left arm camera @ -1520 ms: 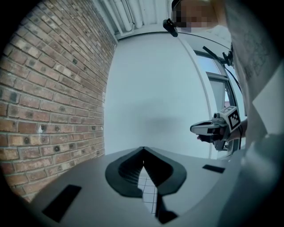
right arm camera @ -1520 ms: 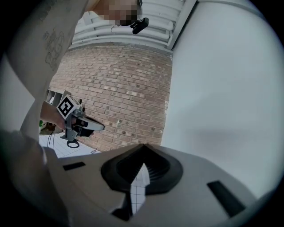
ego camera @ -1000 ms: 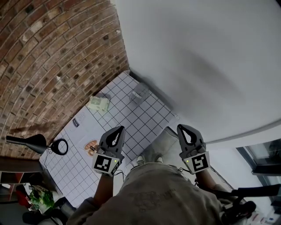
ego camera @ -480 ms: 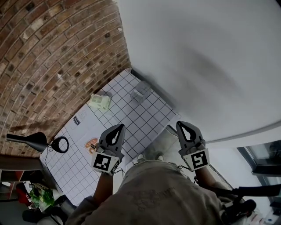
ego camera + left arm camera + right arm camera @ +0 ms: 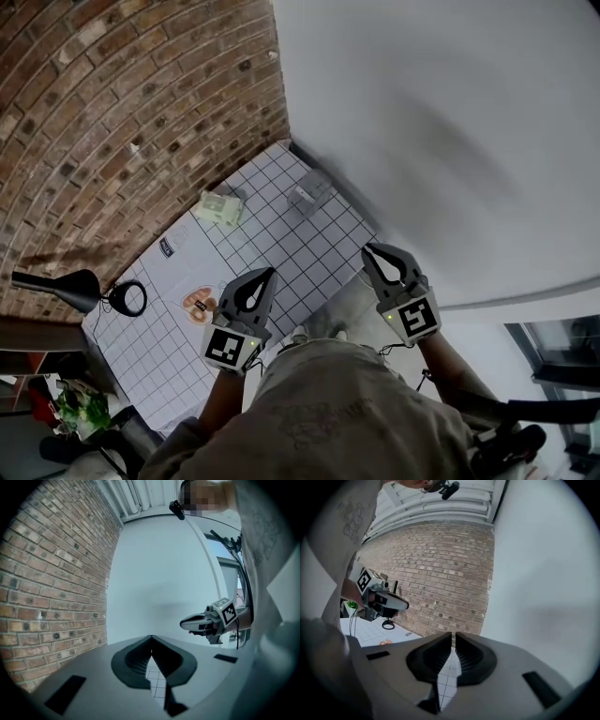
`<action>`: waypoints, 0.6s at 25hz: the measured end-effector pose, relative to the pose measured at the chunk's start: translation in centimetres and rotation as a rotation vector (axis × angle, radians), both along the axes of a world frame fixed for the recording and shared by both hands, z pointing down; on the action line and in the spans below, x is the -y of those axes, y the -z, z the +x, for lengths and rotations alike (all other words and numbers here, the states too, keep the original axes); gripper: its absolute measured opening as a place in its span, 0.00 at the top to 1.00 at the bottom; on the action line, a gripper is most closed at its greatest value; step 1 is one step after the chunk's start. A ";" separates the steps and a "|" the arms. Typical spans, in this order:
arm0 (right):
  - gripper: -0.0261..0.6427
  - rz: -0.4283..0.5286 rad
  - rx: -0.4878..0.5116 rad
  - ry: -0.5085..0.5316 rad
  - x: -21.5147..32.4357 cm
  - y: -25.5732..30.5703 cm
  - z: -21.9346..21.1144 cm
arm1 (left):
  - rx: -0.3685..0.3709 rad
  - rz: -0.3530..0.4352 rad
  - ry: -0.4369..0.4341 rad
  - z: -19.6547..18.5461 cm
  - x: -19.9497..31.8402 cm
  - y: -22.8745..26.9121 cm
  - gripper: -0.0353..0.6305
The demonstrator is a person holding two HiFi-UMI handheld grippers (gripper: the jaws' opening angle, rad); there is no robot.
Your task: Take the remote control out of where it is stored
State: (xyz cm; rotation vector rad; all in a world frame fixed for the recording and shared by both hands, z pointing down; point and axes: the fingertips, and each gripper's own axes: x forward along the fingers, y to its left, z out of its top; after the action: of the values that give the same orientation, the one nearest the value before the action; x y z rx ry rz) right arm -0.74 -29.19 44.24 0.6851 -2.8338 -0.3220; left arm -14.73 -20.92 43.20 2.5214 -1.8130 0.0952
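No remote control can be made out in any view. In the head view my left gripper hangs shut and empty over the near edge of the white grid-patterned table. My right gripper is shut and empty too, just off the table's right edge. A small grey container stands at the far end near the wall corner; its contents are too small to tell. In the left gripper view the left gripper has its tips together. In the right gripper view only a thin slit shows at the right gripper.
A pale green pack lies near the brick wall. A black desk lamp with a ring-shaped part stands at the table's left end, near a small orange round item and a black label. A plain grey wall is on the right.
My right gripper has moved left and slightly toward the table's edge. The left gripper has kept its place; the head view has shifted a little.
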 end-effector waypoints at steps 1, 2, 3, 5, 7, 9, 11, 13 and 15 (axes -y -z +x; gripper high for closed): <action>0.94 -0.002 -0.011 0.006 0.5 -0.1 -0.5 | -0.002 0.000 0.001 -0.1 0.0 0.1 0.94; 0.94 0.004 -0.029 0.011 1.0 -0.4 -0.9 | -0.002 0.000 0.000 -0.1 0.1 0.1 0.94; 0.94 0.007 -0.044 0.015 1.5 -0.8 -1.4 | -0.002 0.000 -0.003 0.0 0.1 0.1 0.94; 0.94 -0.027 -0.028 0.029 2.6 -1.8 -2.2 | -0.004 0.000 -0.010 0.2 0.1 0.1 0.94; 0.93 -0.111 0.017 0.055 4.0 -3.2 -3.3 | -0.003 0.000 -0.021 0.6 0.2 -0.1 0.94; 0.92 -0.170 0.011 0.080 5.3 -4.7 -4.4 | 0.001 -0.003 -0.032 0.9 0.3 -0.3 0.94; 0.86 -0.176 -0.020 0.095 6.7 -6.1 -5.7 | -0.004 -0.005 -0.036 1.1 0.4 -0.4 0.94; 0.83 -0.178 -0.056 0.105 7.9 -7.6 -6.9 | -0.012 -0.002 -0.034 1.1 0.6 -0.2 0.94; 0.80 -0.172 -0.093 0.116 8.9 -9.0 -8.0 | -0.017 0.001 -0.033 1.2 0.7 -0.2 0.94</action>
State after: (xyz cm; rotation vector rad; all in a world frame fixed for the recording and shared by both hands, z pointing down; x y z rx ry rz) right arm -8.79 -38.05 53.28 0.4608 -2.7762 -0.1225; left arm -13.57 -21.61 43.35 2.5446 -1.7664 0.0736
